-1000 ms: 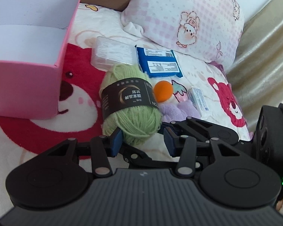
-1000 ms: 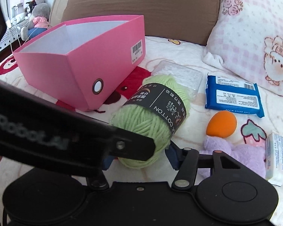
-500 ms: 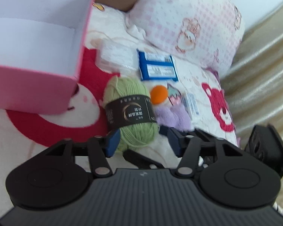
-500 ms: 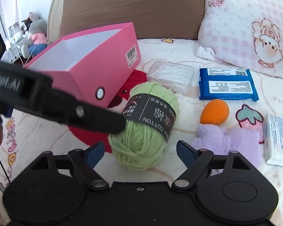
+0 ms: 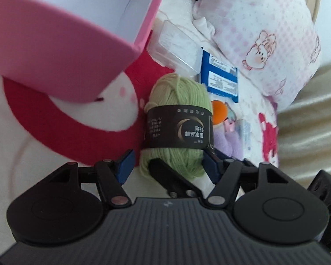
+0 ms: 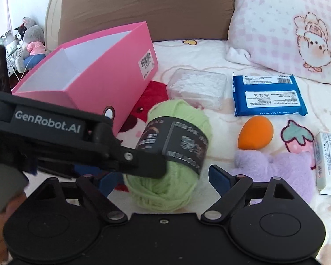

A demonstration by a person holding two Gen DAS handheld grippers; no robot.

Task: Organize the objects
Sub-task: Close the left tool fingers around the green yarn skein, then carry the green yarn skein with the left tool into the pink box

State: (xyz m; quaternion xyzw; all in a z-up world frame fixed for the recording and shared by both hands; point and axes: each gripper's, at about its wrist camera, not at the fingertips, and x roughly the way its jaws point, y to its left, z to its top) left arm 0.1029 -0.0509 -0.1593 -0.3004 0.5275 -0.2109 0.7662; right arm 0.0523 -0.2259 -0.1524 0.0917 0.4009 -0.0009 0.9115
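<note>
Both hand-held grippers are angling downward over the bed, converging on a green yarn ball (image 6: 174, 154) lying on the bear-print blanket (image 6: 209, 50) beside the pink box (image 6: 112, 72). The right gripper (image 6: 163, 176), jaws having just been opening, is standing wide around the yarn, pads clear of it. The left gripper (image 5: 168, 164) has also just been opening; its blue pads flank the ball, contact unclear. Its arm is reading "GenRobot.AI"; the yarn's black band is showing "COTTON".
</note>
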